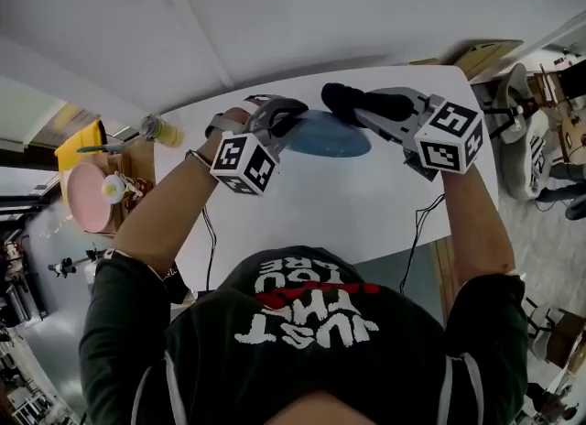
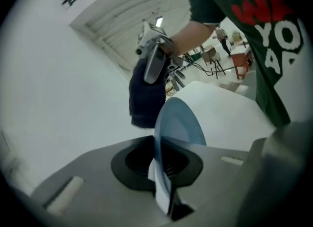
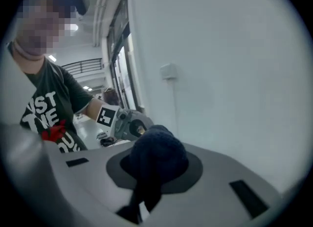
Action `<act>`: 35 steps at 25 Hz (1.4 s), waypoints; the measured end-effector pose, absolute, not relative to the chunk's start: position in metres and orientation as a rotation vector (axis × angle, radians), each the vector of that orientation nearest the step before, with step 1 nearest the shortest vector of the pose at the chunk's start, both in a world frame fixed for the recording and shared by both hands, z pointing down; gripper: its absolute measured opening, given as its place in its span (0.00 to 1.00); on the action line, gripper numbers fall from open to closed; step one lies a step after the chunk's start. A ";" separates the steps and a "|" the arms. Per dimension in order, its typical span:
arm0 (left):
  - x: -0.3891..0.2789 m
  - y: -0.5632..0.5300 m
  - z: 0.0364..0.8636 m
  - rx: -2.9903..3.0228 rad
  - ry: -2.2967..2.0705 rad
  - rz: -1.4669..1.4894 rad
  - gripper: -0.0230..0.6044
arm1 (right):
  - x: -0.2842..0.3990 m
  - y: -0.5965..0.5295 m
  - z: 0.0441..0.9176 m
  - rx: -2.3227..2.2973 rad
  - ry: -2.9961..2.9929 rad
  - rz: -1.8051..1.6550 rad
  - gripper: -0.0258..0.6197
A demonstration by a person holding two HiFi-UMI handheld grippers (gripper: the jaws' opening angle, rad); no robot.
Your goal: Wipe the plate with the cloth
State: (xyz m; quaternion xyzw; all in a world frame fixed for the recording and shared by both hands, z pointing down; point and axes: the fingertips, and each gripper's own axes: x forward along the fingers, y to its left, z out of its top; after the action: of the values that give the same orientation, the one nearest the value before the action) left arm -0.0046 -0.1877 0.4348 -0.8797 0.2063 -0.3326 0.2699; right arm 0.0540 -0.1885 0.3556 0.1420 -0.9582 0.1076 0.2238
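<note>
Well out to the left of the left tongs [image 1: 286, 123], off the edge of the white worktop [image 1: 320, 212], sits a pink round object [image 1: 84, 199] among small clutter; it plays no part here.

The left tongs are pressed together on the rim of the blue plate [image 1: 334, 137]. The left gripper view shows the rim pinched thin between the two jaws, with the plate standing on edge and reaching away from them. From the head view the plate seems to be held up off the worktop, not resting on it, its face turned towards the right tongs.

Just beyond the plate's far rim, between the two pairs of tongs, is the dark cloth [image 1: 337, 95]. It is bunched into a rounded wad that bulges out past the tips of the right tongs [image 1: 362, 107], which are closed on its lower folds, as the right gripper view shows. The cloth lies close against the plate's edge; whether it touches the surface cannot be told from any view.

As for progress, both things are picked up and brought together in front of the person, so the preparation looks done. No marks, wet streaks or dirt show on the plate, so nothing tells how much has been wiped. By my reading the rubbing itself, across the face and round the rim, is the part left to do.
</note>
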 end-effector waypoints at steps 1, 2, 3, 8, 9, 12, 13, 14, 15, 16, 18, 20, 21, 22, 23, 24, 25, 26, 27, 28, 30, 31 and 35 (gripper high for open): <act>-0.005 -0.183 0.427 -2.326 0.547 -0.896 0.07 | 0.034 -0.183 0.356 0.299 -2.619 0.273 0.12; -0.007 -0.179 0.420 -2.293 0.549 -0.897 0.07 | 0.017 -0.177 0.356 0.219 -2.594 0.256 0.12; -0.008 -0.175 0.413 -2.265 0.557 -0.900 0.07 | 0.003 -0.171 0.356 0.153 -2.569 0.246 0.12; -0.023 -0.165 0.393 -2.146 0.605 -0.898 0.07 | -0.025 -0.152 0.353 -0.041 -2.497 0.309 0.12; -0.026 -0.164 0.389 -2.137 0.617 -0.892 0.07 | -0.026 -0.150 0.350 -0.062 -2.500 0.336 0.12; -0.033 -0.161 0.377 -2.119 0.642 -0.871 0.07 | -0.023 -0.148 0.342 -0.100 -2.509 0.389 0.12; -0.034 -0.161 0.374 -2.121 0.650 -0.864 0.07 | -0.021 -0.148 0.341 -0.106 -2.506 0.393 0.12; -0.036 -0.161 0.372 -2.129 0.660 -0.858 0.07 | -0.019 -0.148 0.340 -0.107 -2.501 0.394 0.12; -0.037 -0.161 0.370 -2.143 0.671 -0.852 0.07 | -0.016 -0.149 0.340 -0.106 -2.496 0.396 0.12; -0.039 -0.162 0.369 -2.161 0.685 -0.844 0.07 | -0.013 -0.150 0.340 -0.103 -2.492 0.402 0.12; -0.044 -0.165 0.365 -2.216 0.721 -0.822 0.07 | -0.005 -0.153 0.339 -0.095 -2.490 0.431 0.12; -0.049 -0.169 0.360 -2.286 0.767 -0.792 0.08 | 0.005 -0.158 0.339 -0.081 -2.498 0.478 0.12; -0.051 -0.171 0.358 -2.328 0.793 -0.773 0.08 | 0.011 -0.161 0.339 -0.071 -2.505 0.503 0.12; -0.053 -0.173 0.356 -2.375 0.820 -0.752 0.08 | 0.017 -0.163 0.339 -0.061 -2.514 0.528 0.12; -0.055 -0.174 0.356 -2.427 0.846 -0.729 0.08 | 0.023 -0.165 0.338 -0.052 -2.524 0.553 0.12; -0.058 -0.175 0.356 -2.482 0.869 -0.706 0.08 | 0.029 -0.166 0.338 -0.047 -2.537 0.579 0.12; -0.060 -0.177 0.356 -2.539 0.890 -0.683 0.08 | 0.034 -0.166 0.337 -0.044 -2.549 0.605 0.12; -0.062 -0.178 0.356 -2.595 0.909 -0.656 0.08 | 0.039 -0.167 0.336 -0.043 -2.561 0.629 0.12; -0.064 -0.179 0.354 -2.653 0.932 -0.623 0.08 | 0.043 -0.167 0.335 -0.041 -2.573 0.652 0.12; -0.067 -0.181 0.352 -2.715 0.960 -0.586 0.09 | 0.047 -0.168 0.333 -0.039 -2.587 0.676 0.12; -0.073 -0.186 0.350 -2.850 1.029 -0.502 0.09 | 0.055 -0.170 0.330 -0.031 -2.621 0.730 0.12; -0.076 -0.187 0.351 -2.918 1.064 -0.456 0.09 | 0.060 -0.171 0.329 -0.024 -2.639 0.758 0.12; -0.089 -0.195 0.357 -3.153 1.213 -0.256 0.09 | 0.078 -0.174 0.325 0.010 -2.704 0.846 0.12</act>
State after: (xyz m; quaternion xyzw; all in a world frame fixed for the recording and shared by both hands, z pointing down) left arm -0.0890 -0.1949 0.3566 -0.9236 0.3552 -0.0749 -0.1230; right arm 0.0781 -0.1740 0.3249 0.0034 -0.9431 0.2949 0.1535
